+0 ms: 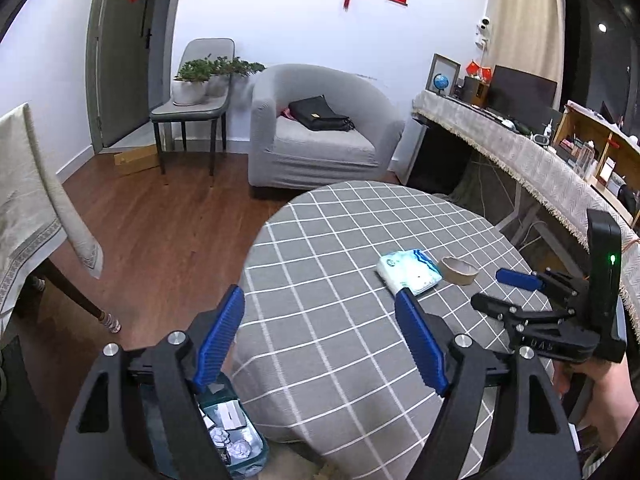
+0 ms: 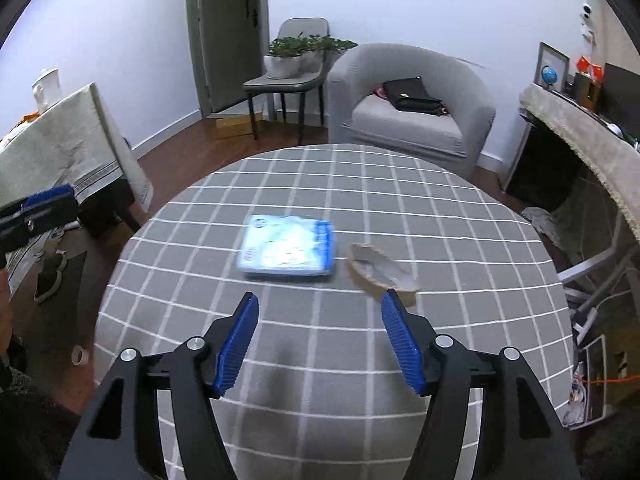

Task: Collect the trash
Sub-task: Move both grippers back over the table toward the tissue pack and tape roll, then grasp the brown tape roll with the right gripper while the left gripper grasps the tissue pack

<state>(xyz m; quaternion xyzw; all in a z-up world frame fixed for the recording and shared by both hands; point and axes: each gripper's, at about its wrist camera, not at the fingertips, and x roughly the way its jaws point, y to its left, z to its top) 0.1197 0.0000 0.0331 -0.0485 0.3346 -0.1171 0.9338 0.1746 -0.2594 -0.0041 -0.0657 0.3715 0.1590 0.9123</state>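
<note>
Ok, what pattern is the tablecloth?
Grey tablecloth with a white grid; clearest in the right wrist view.

Grey armchair (image 2: 412, 108) held black bag (image 2: 412, 98), potted plants (image 1: 200, 80) stood on chair (image 1: 192, 110), globe (image 1: 441, 81) sat on draped desk (image 1: 520, 148), door (image 2: 228, 32) behind.

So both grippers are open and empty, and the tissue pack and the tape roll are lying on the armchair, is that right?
Not quite. The tissue pack and the tape roll lie on the checked round table, not on the armchair, which holds a black bag. The right wrist view shows this. The rest stands: the left gripper and right gripper are open and empty.
</note>
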